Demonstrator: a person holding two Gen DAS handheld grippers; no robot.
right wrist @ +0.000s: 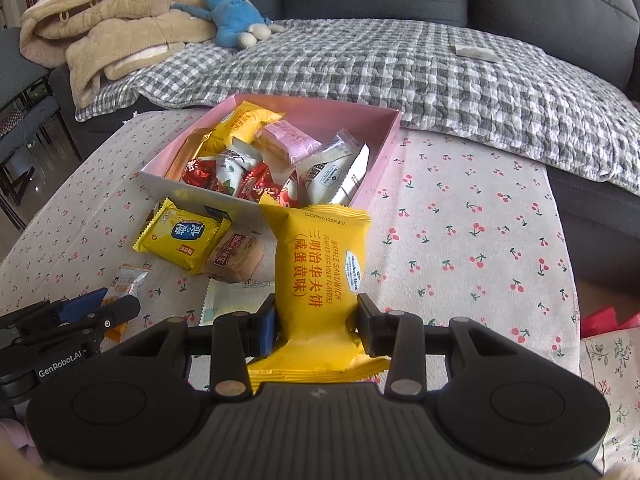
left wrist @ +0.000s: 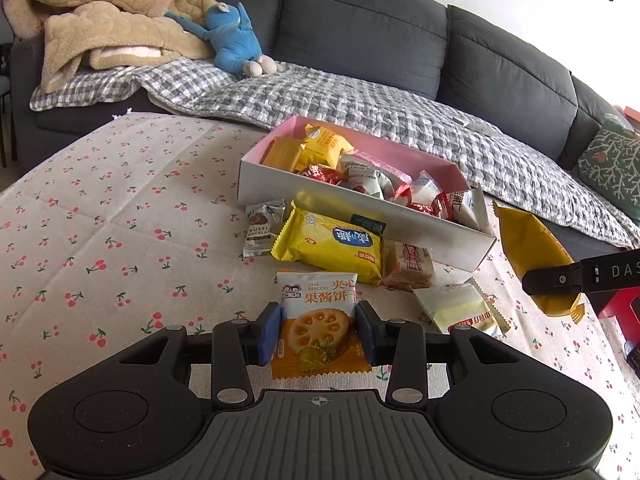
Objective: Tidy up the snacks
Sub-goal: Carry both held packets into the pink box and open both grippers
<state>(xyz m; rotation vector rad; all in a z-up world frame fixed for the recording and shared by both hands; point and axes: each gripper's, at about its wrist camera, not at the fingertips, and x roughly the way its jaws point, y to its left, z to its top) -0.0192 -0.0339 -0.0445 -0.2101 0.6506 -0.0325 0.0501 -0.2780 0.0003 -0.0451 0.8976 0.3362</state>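
Left hand-held gripper (left wrist: 319,332): pads closed against both sides of the jam biscuit packet (left wrist: 318,322), which lies flat on the surface.
Right hand-held gripper (right wrist: 316,328): closed on the yellow waffle sandwich packet (right wrist: 320,276), pinched near its lower end; the packet stands lengthwise away from the camera, its far end reaching toward the box's near wall.
Box (right wrist: 394,132): pink inside, pale grey outside, open top, on the surface near the sofa edge; filled with mixed wrapped snacks in yellow, red, white and pink.
Loose snacks on surface: yellow cracker packet (left wrist: 330,246) just in front of the box; brown pastry packet (left wrist: 412,270) touching its right side; truffle chocolate packet (left wrist: 262,226) on its left; pale green-white packet (left wrist: 460,308) nearer the right hand-held gripper.
Surface (left wrist: 120,220): cloth with cherry print.
Background: dark grey sofa (left wrist: 360,28) with checked blanket (left wrist: 360,100), tan quilt (left wrist: 104,20), blue plush toy (left wrist: 234,36).
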